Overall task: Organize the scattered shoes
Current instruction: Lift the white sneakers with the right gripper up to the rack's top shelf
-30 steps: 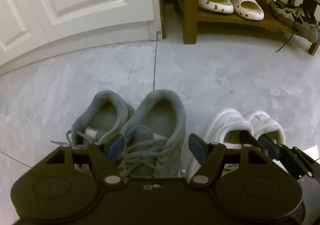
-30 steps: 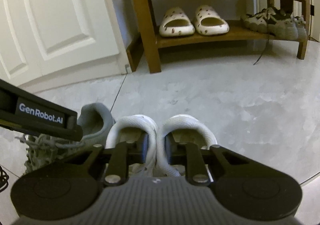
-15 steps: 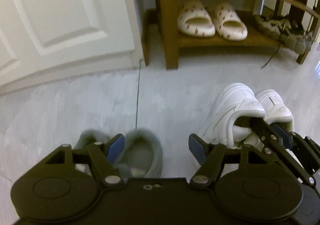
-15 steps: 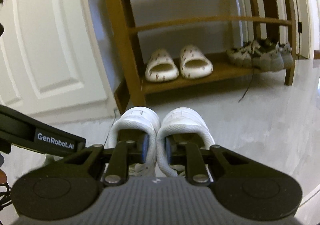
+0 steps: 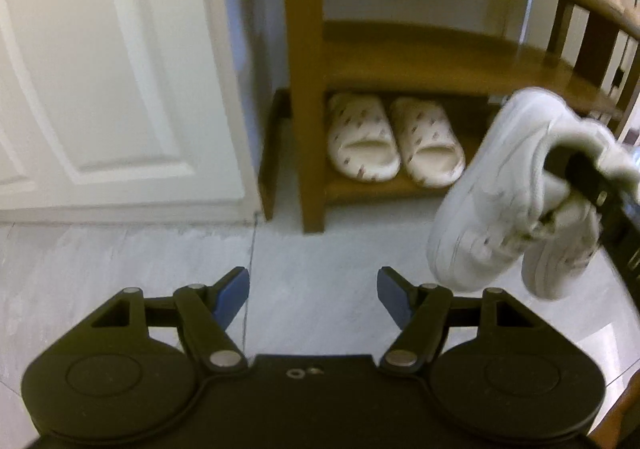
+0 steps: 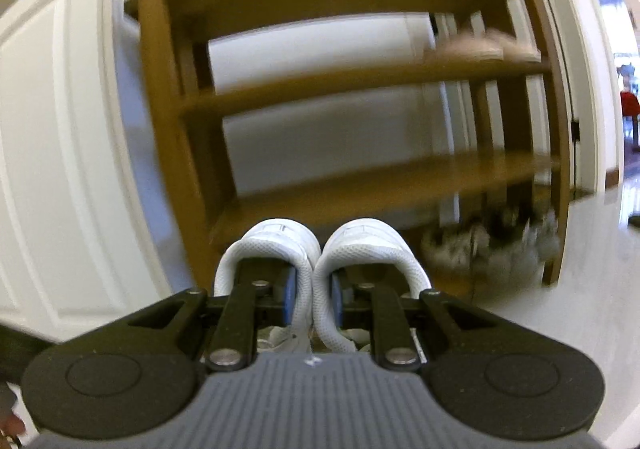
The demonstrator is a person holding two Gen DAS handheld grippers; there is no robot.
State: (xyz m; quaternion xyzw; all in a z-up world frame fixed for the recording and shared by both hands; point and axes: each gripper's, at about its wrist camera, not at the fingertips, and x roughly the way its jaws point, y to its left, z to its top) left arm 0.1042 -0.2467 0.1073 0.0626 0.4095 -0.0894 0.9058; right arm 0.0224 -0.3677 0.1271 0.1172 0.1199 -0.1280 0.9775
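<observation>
My right gripper (image 6: 313, 285) is shut on the pair of white sneakers (image 6: 320, 249), one finger inside each shoe, pinching their inner collars together. In the left wrist view the white sneakers (image 5: 496, 201) hang in the air at the right, above the floor, in front of the wooden shoe rack (image 5: 304, 89). My left gripper (image 5: 314, 289) is open and empty above the bare grey floor. The grey sneakers are out of view.
A pair of cream spotted slippers (image 5: 394, 145) sits on the rack's bottom shelf. Grey-green sneakers (image 6: 492, 249) lie blurred at the right of that shelf. Tan shoes (image 6: 484, 47) rest on an upper shelf. A white panelled door (image 5: 100, 69) stands left of the rack.
My right gripper has lifted the white sneakers off the floor and carried them toward the rack. My left gripper rose and tilted up, so the grey sneakers dropped out of view.
</observation>
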